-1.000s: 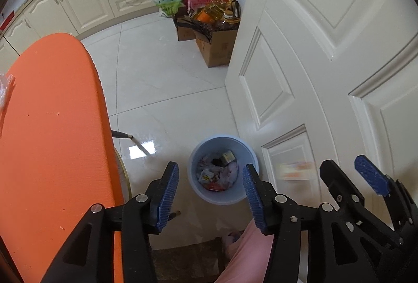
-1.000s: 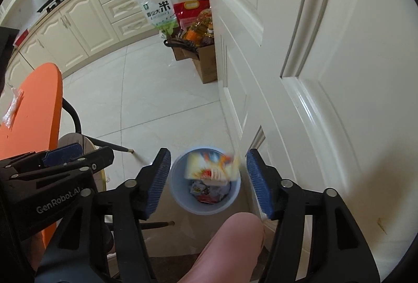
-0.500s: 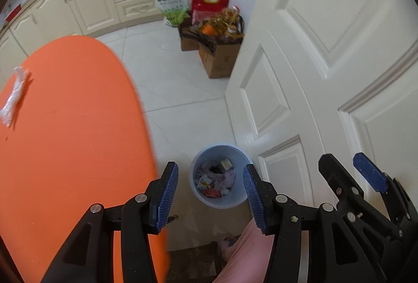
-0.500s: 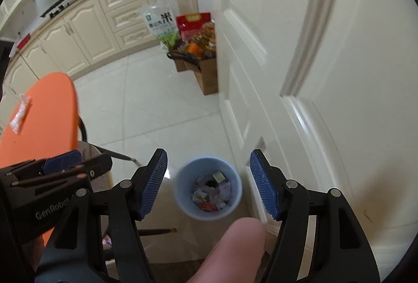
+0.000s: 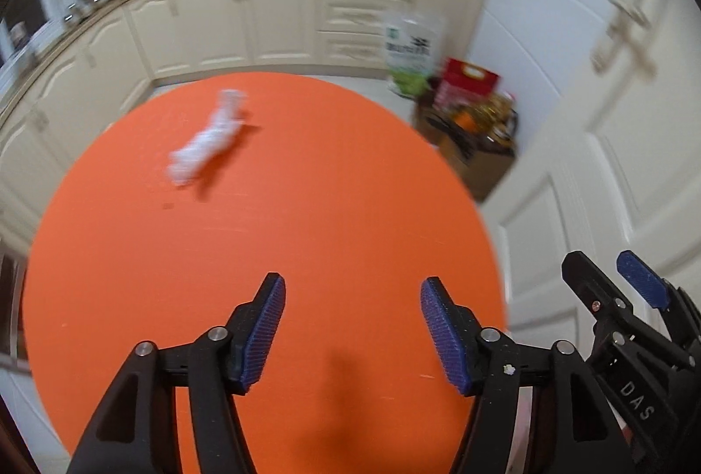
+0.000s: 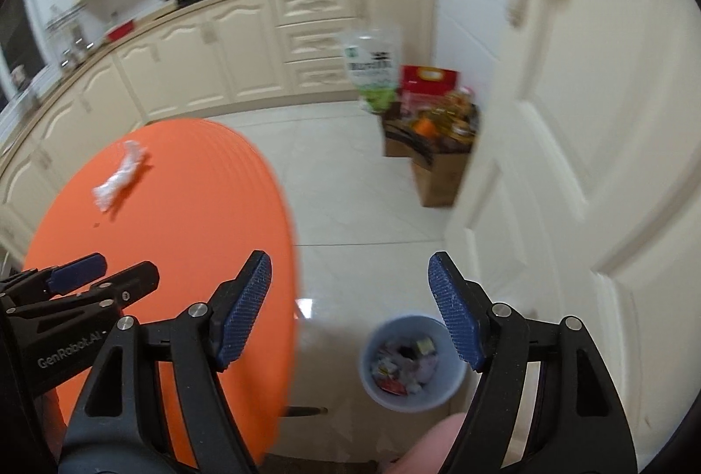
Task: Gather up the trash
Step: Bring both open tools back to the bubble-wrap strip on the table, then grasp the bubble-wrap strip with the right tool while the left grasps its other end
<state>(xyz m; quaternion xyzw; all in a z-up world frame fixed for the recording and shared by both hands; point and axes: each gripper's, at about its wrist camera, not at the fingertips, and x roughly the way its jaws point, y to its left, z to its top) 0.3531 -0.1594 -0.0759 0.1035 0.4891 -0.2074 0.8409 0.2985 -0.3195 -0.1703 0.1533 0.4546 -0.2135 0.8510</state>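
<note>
Now both views have swung up off the floor and onto the orange table (image 5: 271, 255), which fills the middle of the left picture where a second ago the blue bin sat between my fingers. In the right picture the bin (image 6: 412, 362) has slid to the lower right, already holding a heap of wrappers, so I judge that the last drop is done and I am heading back for more.

My left claw (image 5: 352, 334) has nothing between its blue pads and the jaws are opening. The right claw (image 6: 350, 309) is just as empty and also opening – it shows again at the lower right edge of the left picture.

Only 1 piece of rubbish is visible on the table: a crumpled white wrapper (image 5: 208, 143), blurred, lying in the upper left of the left picture, well apart from either claw and toward the far rim. It shows at the left of the right picture too.

Since the left claw faces it more squarely, I would reach with that one – the wrapper looks light and flimsy, likely to skid when nudged.
</note>
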